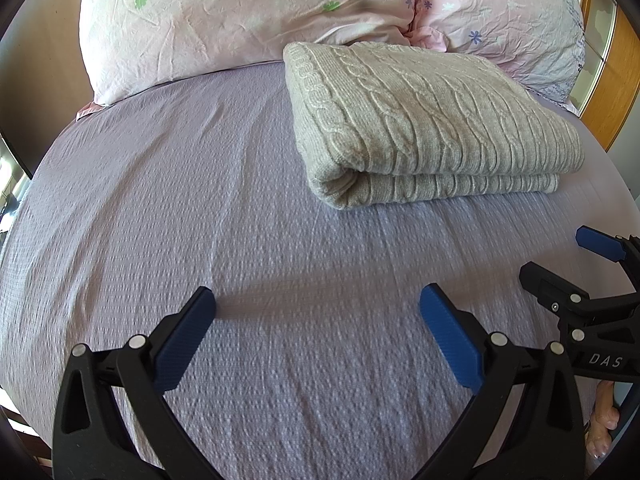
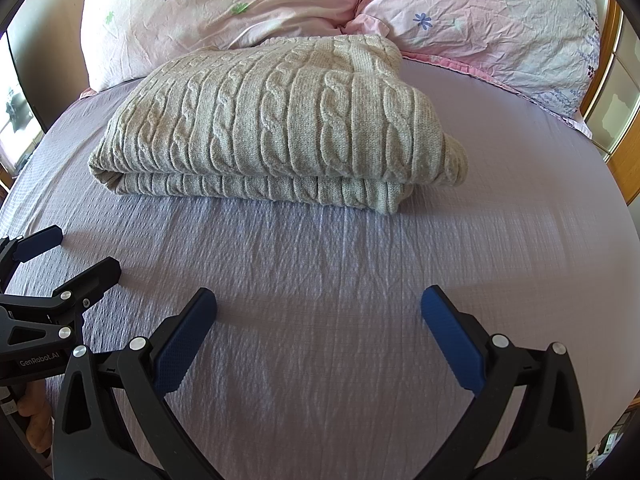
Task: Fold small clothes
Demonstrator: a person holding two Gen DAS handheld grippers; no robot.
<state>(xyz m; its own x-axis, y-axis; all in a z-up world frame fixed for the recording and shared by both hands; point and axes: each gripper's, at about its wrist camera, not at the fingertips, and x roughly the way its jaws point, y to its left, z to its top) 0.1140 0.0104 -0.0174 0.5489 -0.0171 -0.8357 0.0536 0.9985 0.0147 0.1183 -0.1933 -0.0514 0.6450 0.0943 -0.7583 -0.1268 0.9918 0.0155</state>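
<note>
The left hand-held gripper (image 1: pixel 316 306) hovers wide open and empty over bare lilac bedsheet (image 1: pixel 180 208). Beyond it the folded cable-knit sweater (image 2: pixel 276 128) lies near the pink pillows (image 2: pixel 480 20), edges squared. The right hand-held gripper (image 2: pixel 318 306), just beside, is equally spread, holding nothing.

Left wrist view: low over the lilac bedsheet (image 1: pixel 200 200), facing the pillows (image 1: pixel 240 20), left of the folded sweater (image 1: pixel 420 120), fairly near it. Right wrist view: same heading, directly before the sweater (image 2: pixel 280 120), slightly nearer. Shared: sweater, pillows (image 2: pixel 480 20), sheet (image 2: pixel 320 280) between.
</note>
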